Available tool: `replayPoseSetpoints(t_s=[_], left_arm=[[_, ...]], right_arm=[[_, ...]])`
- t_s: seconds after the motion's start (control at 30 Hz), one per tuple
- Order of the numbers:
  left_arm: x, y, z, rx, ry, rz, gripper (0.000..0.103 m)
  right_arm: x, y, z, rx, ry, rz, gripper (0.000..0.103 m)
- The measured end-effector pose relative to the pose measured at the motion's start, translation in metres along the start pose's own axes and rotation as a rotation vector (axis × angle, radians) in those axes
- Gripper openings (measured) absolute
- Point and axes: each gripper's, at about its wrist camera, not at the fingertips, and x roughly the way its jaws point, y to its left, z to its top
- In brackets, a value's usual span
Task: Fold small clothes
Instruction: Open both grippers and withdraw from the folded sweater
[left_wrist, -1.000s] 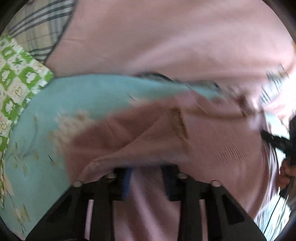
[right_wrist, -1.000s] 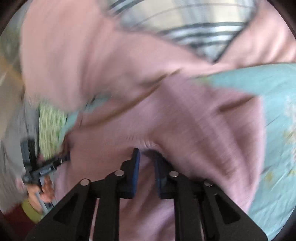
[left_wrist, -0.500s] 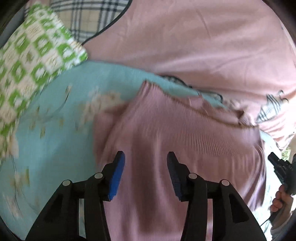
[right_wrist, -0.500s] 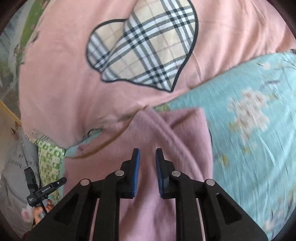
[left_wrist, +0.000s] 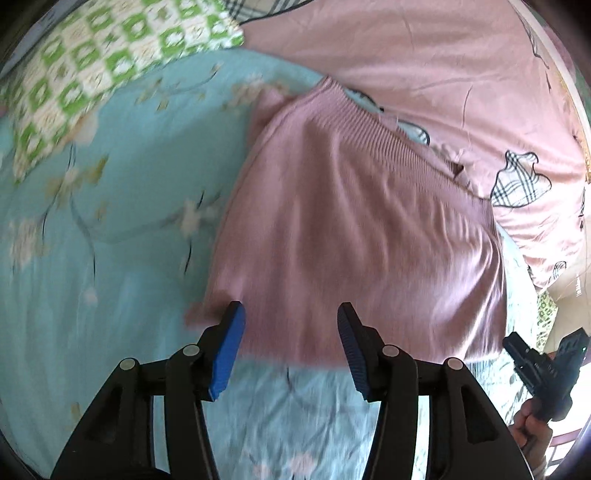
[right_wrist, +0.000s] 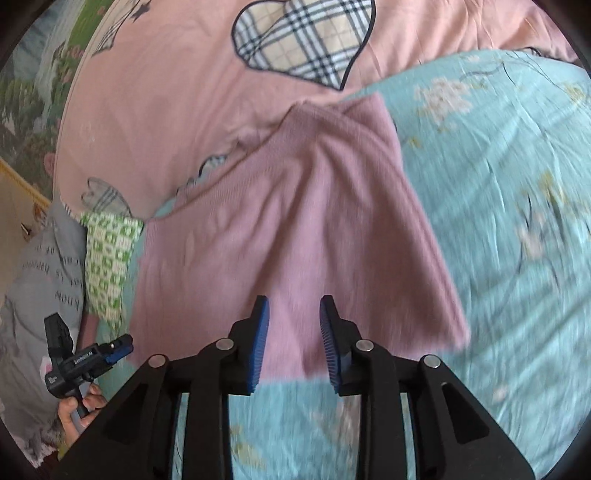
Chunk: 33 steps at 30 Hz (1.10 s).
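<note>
I am working over a bed covered with a light turquoise sheet (left_wrist: 122, 192) printed with pale blossoms and thin branches. On it lies a small mauve knitted garment (left_wrist: 354, 236), spread flat in a rough trapezoid, its ribbed band along the far edge and its near edge running just in front of both my tools. The far corners of the garment reach a pink quilt (right_wrist: 177, 92) that carries plaid heart patches (right_wrist: 303, 40) outlined in dark thread. My left gripper (left_wrist: 290, 347) hangs above the near edge of the garment with its blue pads wide apart and opening further; the knit shows in the gap between them, but neither pad presses on it. My right gripper (right_wrist: 293, 339) hangs over the same near edge, its blue pads a narrower gap apart and also opening, again with cloth showing between them and nothing clamped. Each tool appears small at the edge of the other's view, with my hand (right_wrist: 79, 406) wrapped around the handle. Farther out, a green and white checked pillow (left_wrist: 96, 70) lies on the sheet beyond the garment's side, and in the right wrist view a grey cloth with printed lettering (right_wrist: 48, 273) sits beside a second patch of that green check. Both views are slightly blurred.
</note>
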Motion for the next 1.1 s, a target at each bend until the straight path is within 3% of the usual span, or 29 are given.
replayPoseSetpoints(t_s=[0.1, 0.43, 0.77, 1.0, 1.1], left_arm=[[-0.002, 0.004, -0.022, -0.012, 0.026, -0.003, 0.06], [0.004, 0.015, -0.061, -0.074, 0.092, -0.046, 0.06], [0.028, 0.026, -0.04, -0.239, 0.079, -0.082, 0.065], [0.045, 0.039, -0.017, -0.391, 0.012, -0.097, 0.07], [0.05, 0.039, -0.006, -0.407, -0.021, -0.071, 0.072]], right_arm=[[-0.005, 0.006, -0.021, -0.009, 0.02, -0.002, 0.034], [-0.007, 0.026, -0.063, -0.031, 0.074, 0.005, 0.037], [-0.006, 0.038, -0.068, -0.072, 0.088, 0.006, 0.042], [0.0, 0.036, -0.06, -0.084, 0.103, 0.004, 0.043], [0.004, 0.036, -0.057, -0.088, 0.114, 0.005, 0.043]])
